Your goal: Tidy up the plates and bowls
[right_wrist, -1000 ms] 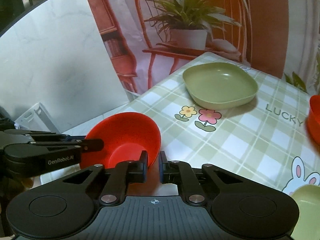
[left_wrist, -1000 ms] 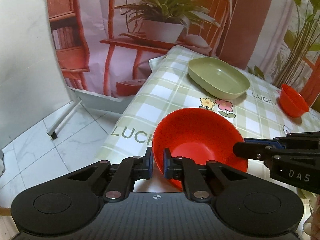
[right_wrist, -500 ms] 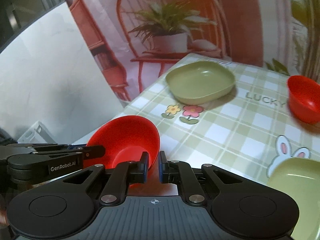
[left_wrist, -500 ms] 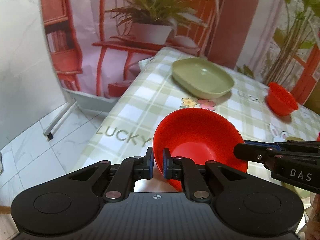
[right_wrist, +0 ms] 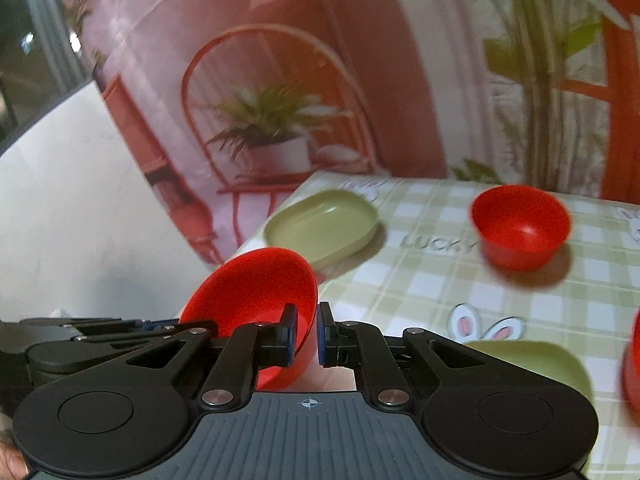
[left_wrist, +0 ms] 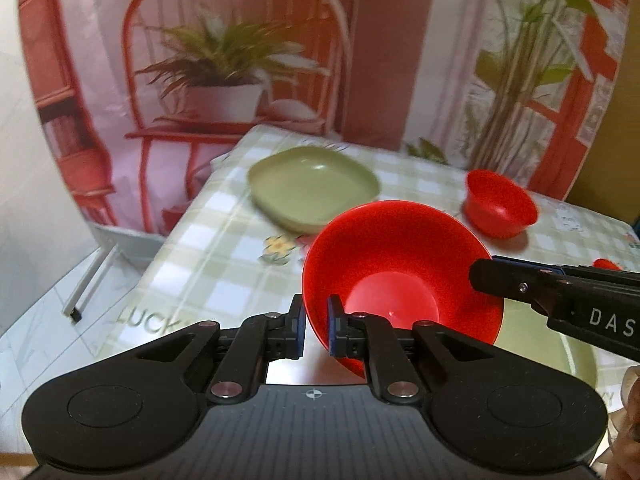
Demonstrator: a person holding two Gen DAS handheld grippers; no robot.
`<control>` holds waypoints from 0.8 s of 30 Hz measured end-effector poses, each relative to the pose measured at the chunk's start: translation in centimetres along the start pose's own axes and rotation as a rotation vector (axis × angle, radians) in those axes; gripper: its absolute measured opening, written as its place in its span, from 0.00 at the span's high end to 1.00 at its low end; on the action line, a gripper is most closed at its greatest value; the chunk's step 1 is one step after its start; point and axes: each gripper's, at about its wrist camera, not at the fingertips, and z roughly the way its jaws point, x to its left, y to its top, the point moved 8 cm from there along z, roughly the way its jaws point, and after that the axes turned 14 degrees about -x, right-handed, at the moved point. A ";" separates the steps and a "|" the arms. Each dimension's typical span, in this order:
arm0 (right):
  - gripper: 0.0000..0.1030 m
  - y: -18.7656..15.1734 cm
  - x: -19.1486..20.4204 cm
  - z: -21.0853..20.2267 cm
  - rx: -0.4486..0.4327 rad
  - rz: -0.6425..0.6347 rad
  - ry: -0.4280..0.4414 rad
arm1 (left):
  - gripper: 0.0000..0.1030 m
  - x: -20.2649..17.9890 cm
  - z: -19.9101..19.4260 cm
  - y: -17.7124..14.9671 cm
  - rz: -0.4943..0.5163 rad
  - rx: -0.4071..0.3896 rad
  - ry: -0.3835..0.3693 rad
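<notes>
Left wrist view – left gripper (left_wrist: 316,326) clamped on red bowl (left_wrist: 400,276) rim, right gripper (right_wrist: 307,336) likewise, "DAS" lettering, "LUCKY" tablecloth (right_wrist: 436,276).

Left wrist view: sits just behind the left gripper (left_wrist: 316,320), looks forward along its jaws and slightly down over the counter (left_wrist: 208,248), toward the printed backdrop (left_wrist: 240,40).
Right wrist view: sits just behind the right gripper (right_wrist: 306,334), faces the same way, from further right.
Nearness: both very close to the red bowl (left_wrist: 400,272), which fills the lower middle of each view.
Shared by the 2 views: the red bowl (right_wrist: 256,292), the green plate (left_wrist: 312,188) (right_wrist: 320,228), the far red bowl (left_wrist: 498,204) (right_wrist: 520,226), the checked counter (right_wrist: 420,284).
Cross-sight: each view catches the other gripper at its edge, (left_wrist: 560,296) and (right_wrist: 80,332).
</notes>
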 end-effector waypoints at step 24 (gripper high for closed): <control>0.90 4.2 -12.7 -8.6 -0.181 0.124 -0.170 | 0.86 -15.1 0.7 1.7 0.118 -0.042 -0.152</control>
